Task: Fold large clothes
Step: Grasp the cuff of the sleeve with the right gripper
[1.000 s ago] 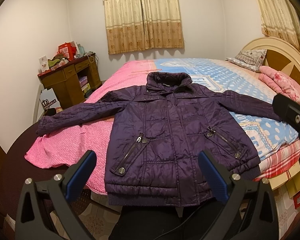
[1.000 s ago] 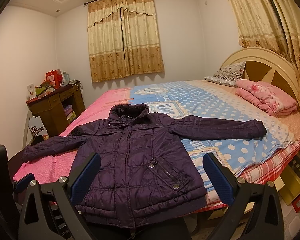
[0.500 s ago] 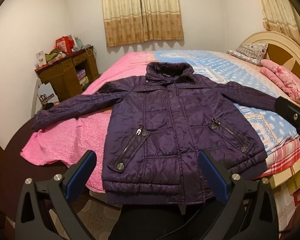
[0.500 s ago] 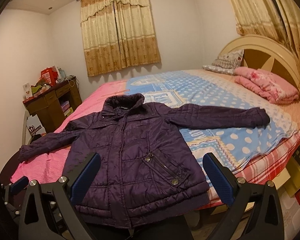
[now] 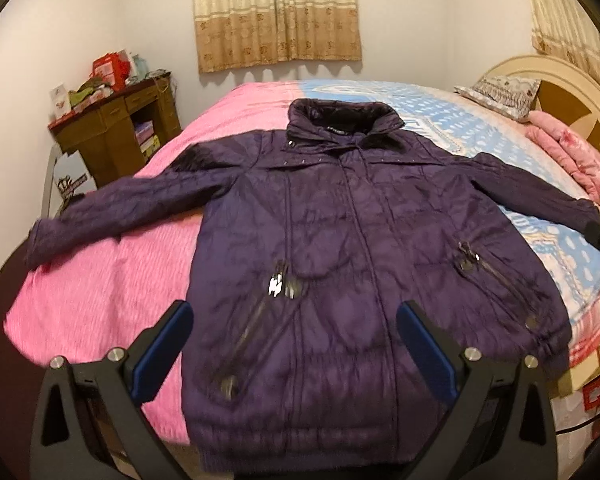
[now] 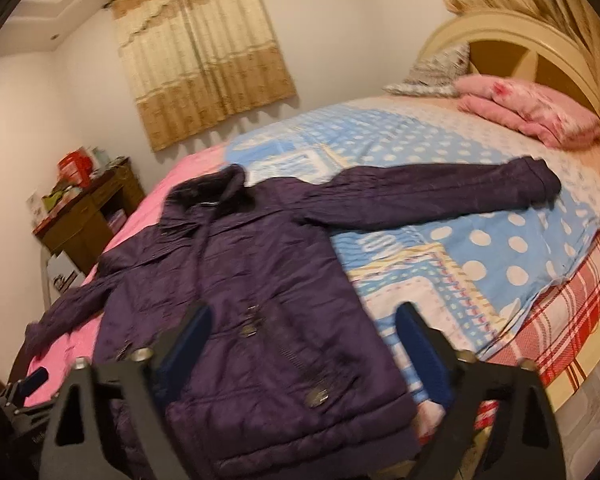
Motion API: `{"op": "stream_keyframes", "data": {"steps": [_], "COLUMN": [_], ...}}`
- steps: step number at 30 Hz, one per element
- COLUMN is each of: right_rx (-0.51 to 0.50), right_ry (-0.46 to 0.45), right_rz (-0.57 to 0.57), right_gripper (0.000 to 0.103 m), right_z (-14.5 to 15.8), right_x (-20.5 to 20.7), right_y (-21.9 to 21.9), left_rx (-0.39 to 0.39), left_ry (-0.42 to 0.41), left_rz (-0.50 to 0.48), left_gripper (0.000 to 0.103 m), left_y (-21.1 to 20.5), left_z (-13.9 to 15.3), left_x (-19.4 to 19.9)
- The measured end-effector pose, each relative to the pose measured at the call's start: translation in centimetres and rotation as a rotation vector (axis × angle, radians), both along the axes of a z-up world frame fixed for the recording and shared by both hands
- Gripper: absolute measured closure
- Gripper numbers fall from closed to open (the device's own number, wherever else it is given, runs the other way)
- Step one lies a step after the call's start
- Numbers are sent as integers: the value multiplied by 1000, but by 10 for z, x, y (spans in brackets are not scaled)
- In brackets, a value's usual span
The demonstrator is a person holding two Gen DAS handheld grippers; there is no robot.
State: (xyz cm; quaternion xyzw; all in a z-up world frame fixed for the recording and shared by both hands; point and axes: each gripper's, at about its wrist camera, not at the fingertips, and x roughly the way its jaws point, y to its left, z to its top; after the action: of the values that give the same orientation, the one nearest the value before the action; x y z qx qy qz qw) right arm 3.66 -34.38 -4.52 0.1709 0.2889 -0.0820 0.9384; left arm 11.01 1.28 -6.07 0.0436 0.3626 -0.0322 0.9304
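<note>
Left hand-held gripper (image 5: 292, 344): we see its blue-padded fingers (image 5: 162, 344) spread wide, nothing between them, hovering above the lower front of the purple jacket (image 5: 360, 264). Right hand-held gripper (image 6: 304, 340): likewise spread wide and holding nothing, poised over the jacket's right hem corner; frame blurred here.

The jacket lies face up and zipped on the bed (image 5: 112, 292), hem nearest both grippers, collar (image 5: 342, 122) farthest ahead. One sleeve (image 5: 120, 216) runs out to the left of the left gripper across the pink cover. The other sleeve (image 6: 428, 196) stretches ahead and right of the right gripper over the blue dotted sheet (image 6: 500, 248).

Farther right we note a folded pink quilt (image 6: 528, 112) by the headboard (image 6: 532, 52). Far ahead hang curtains (image 5: 276, 12); ahead-left stands a cluttered wooden counter (image 5: 116, 136).
</note>
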Motion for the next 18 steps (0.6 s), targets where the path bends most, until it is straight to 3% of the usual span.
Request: {"op": "stream_keyframes", "data": {"steps": [5,9,12,16,18], "right_rx": [49,74,29,-150,-186], "right_ry": [-10,-49,-11,136,155], "right_rz": [-115,-235,-324,-465,-497], "right_gripper": [22,22,22,22,22], "right_z": [12,28,30,21,15], "right_x": [14,17,28,53,60], "right_y": [-60,-113,-149,-184,-201], "left_rx": [-6,-16,-33,-29,-9], "left_ry": [-67,-75,-53,-9,3], "left_rz": [11,35,32,25,17], "left_gripper": [0,0,0,0,0], "left_y": [-6,-13,-22,-36,-45], "left_z": [27,37,36,27,23], "left_x": [35,61,76,87,92]}}
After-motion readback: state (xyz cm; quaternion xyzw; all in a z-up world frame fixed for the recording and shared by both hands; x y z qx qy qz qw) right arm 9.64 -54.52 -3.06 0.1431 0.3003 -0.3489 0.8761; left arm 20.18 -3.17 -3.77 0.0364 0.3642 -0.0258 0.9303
